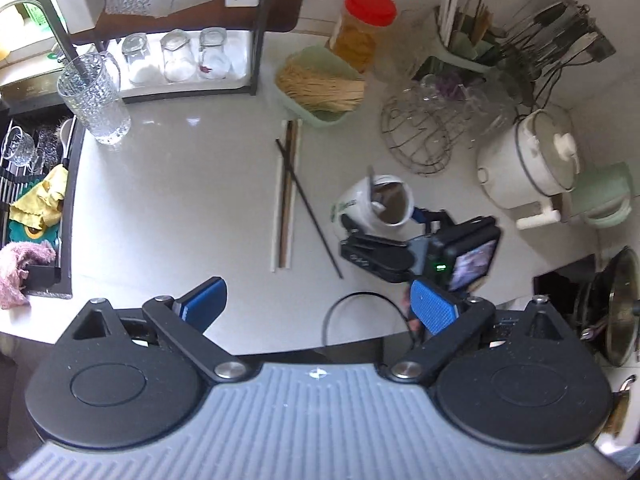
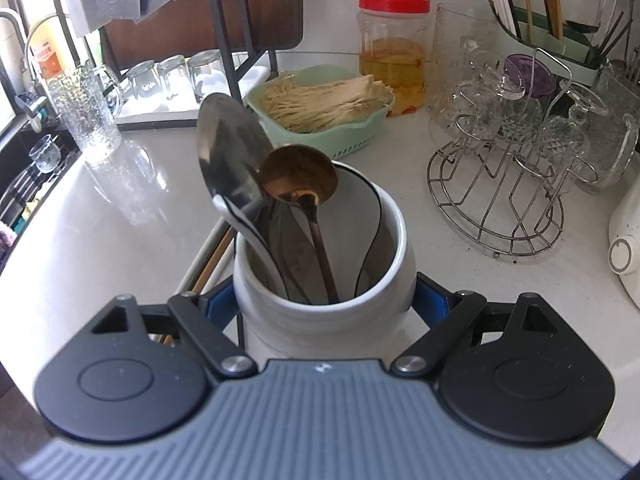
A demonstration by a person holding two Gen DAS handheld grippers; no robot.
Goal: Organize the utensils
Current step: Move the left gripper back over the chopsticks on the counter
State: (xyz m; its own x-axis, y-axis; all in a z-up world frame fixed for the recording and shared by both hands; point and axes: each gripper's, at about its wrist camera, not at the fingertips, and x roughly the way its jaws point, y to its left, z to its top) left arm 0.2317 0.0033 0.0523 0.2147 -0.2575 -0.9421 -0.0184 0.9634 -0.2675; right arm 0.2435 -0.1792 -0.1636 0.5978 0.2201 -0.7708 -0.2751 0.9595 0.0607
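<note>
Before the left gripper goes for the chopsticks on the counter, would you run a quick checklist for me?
1. Left gripper open and empty: ok.
2. Right gripper clamped on the white holder: ok, pads on both sides.
3. Holder upright: not ok, it looks tilted in the left view.
4. Spoons seated in the holder: ok, handles inside, bowls up.
5. Chopsticks reachable: ok, lying loose on the counter; a black one crosses them.
6. Room in the holder for more: ok, it looks part empty.
</note>
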